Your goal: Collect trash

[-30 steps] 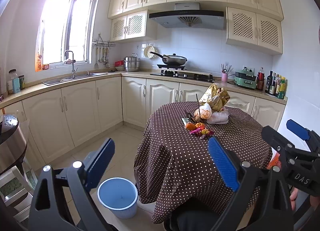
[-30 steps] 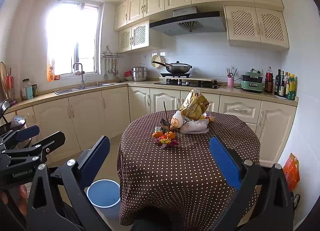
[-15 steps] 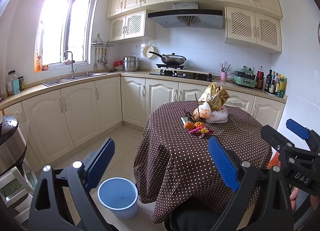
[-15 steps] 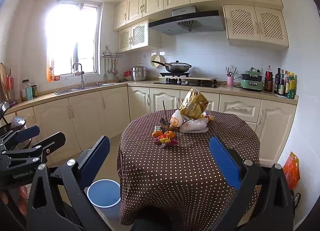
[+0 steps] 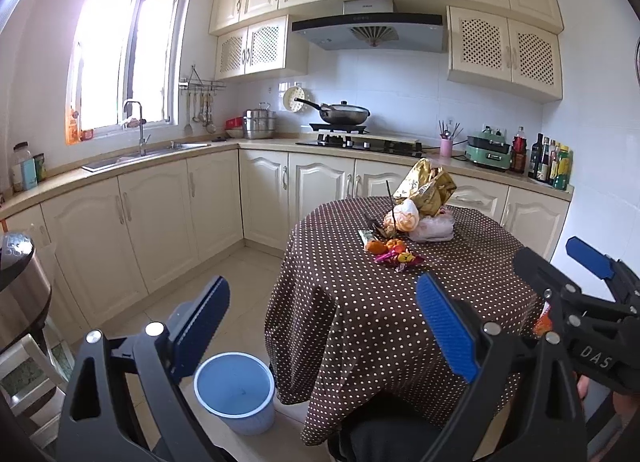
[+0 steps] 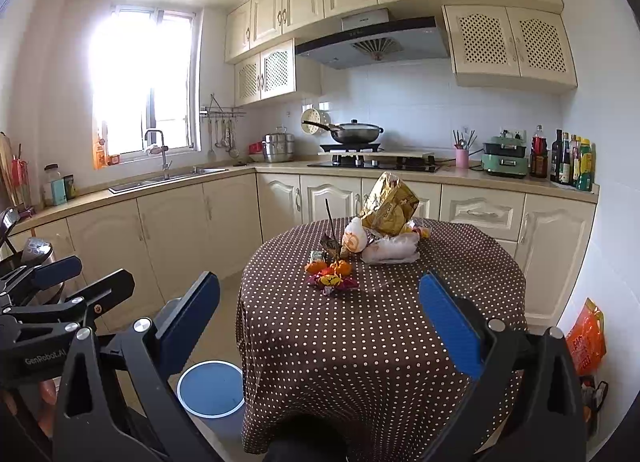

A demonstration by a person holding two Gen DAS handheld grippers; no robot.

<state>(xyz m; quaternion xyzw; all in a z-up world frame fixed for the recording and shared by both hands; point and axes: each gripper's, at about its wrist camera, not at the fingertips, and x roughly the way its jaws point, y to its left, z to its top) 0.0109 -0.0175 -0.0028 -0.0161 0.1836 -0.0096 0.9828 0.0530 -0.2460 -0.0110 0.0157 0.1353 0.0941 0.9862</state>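
Note:
A pile of trash lies on a round table with a brown dotted cloth (image 5: pixel 400 318) (image 6: pixel 380 342): a gold foil bag (image 5: pixel 426 188) (image 6: pixel 390 204), a white plastic bag (image 5: pixel 434 228) (image 6: pixel 390 250), orange peel and coloured wrappers (image 5: pixel 394 254) (image 6: pixel 332 276). A blue bin (image 5: pixel 235 390) (image 6: pixel 211 388) stands on the floor left of the table. My left gripper (image 5: pixel 324 334) is open and empty, well short of the table. My right gripper (image 6: pixel 320 330) is open and empty, facing the table.
Cream kitchen cabinets and a counter run behind the table, with a sink (image 5: pixel 140 154), a stove with a wok (image 5: pixel 344 116) and bottles (image 5: pixel 550 160). A steel appliance (image 5: pixel 18 286) stands at the far left. An orange bag (image 6: pixel 586 336) lies by the right wall.
Both views have shifted very slightly; the table sits a touch lower and closer. Both grippers stay open and empty.

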